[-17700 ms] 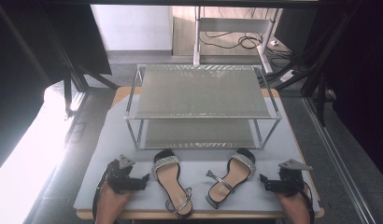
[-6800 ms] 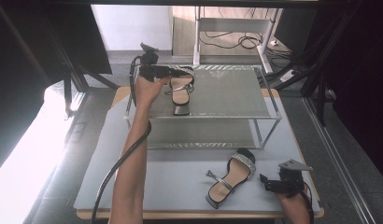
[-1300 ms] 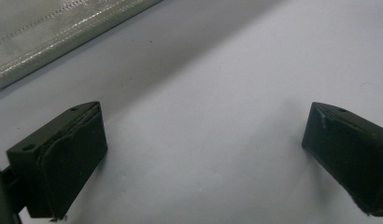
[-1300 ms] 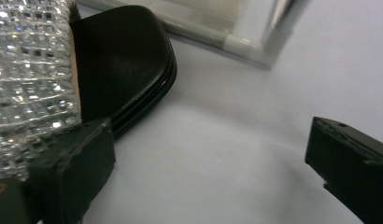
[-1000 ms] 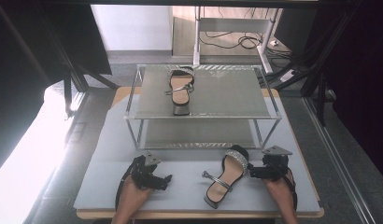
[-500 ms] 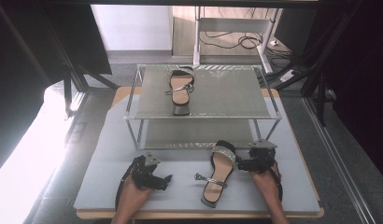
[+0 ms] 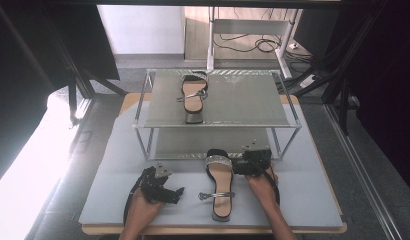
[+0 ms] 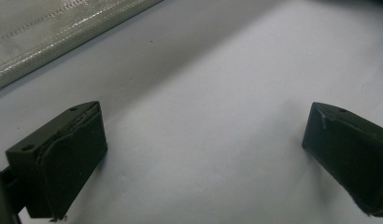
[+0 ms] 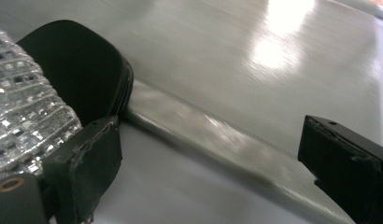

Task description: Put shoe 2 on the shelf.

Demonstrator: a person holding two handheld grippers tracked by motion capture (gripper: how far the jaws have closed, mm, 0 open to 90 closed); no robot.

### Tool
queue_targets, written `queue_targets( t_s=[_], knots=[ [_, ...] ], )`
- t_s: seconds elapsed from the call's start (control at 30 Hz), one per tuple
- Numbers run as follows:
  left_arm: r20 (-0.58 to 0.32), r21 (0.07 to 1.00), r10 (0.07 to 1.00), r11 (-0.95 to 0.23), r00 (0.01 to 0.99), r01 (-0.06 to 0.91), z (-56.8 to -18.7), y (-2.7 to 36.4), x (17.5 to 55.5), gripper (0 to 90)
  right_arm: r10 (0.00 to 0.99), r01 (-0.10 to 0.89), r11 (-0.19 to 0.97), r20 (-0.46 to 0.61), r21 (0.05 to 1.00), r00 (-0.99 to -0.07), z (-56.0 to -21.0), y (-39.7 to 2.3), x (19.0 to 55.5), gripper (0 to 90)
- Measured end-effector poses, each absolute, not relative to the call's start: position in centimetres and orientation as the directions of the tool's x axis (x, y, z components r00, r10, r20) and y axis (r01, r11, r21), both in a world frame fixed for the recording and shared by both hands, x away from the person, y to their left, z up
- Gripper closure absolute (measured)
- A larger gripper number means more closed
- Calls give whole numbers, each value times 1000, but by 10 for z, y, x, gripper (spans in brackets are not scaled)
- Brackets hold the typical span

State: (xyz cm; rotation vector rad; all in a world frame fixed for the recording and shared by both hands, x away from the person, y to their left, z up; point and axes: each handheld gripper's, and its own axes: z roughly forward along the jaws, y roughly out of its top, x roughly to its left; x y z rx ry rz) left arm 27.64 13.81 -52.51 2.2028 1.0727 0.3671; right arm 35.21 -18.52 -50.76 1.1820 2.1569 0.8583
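While the right gripper is spread wide, nothing held, the light, stiff black sandal with the sparkly strap is best taken by its side edge.

No text, label, brand, number or sign can be read in any of the views.
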Motion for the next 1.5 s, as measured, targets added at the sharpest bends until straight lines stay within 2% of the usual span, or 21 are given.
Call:
queue_targets(
  t_s=[0.23,0.3,0.4,0.67,0.87,1.03,1.23,1.5],
  knots=[
    [-31,663,779,-453,626,596,-525,138,276,0,858,546,377,-60,748,-510,-510,-162,361,125],
    [-30,663,779,-453,626,596,-525,138,276,0,857,551,370,-46,748,-513,-510,-167,361,120],
    [-30,663,779,-453,626,596,-525,138,276,0,855,574,337,13,746,-519,-509,-181,358,67],
    [-30,663,779,-454,626,596,-525,138,276,0,809,609,314,131,729,-573,-510,-205,340,67],
    [-30,663,779,-454,626,596,-525,138,276,0,744,617,319,213,719,-633,-507,-200,326,76],
    [-30,663,779,-453,626,596,-525,138,276,0,706,634,331,261,699,-658,-507,-179,326,154],
    [-30,663,779,-453,626,596,-525,138,276,0,704,676,271,338,686,-625,-510,-164,339,368],
    [-31,663,779,-452,626,596,-525,138,276,0,705,686,229,368,691,-606,-516,-157,352,530]
  ],
)
